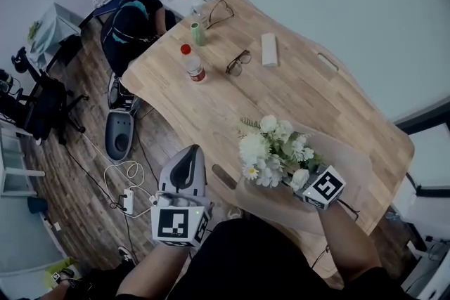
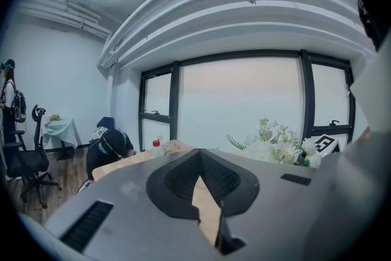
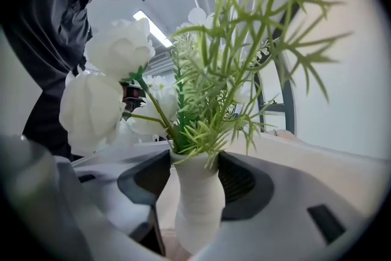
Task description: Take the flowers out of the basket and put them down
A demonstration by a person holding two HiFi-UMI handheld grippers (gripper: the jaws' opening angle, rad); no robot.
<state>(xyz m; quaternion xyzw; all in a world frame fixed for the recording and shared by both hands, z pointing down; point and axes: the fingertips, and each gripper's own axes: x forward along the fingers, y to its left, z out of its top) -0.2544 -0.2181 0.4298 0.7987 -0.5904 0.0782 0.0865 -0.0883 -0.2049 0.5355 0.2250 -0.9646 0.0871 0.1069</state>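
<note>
Head view: right hand-held gripper (image 1: 301,186), near level, pinches flowers (image 1: 274,147) by wrapped stem, blooms toward ten o'clock; left hand-held gripper (image 1: 193,152) pressed together.

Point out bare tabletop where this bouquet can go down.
Widest bare patch: the table's middle, between the nearer glasses and the bouquet in the right gripper. Also bare: the side right of the white box. Crowded: the far end around bottle and cup.
</note>
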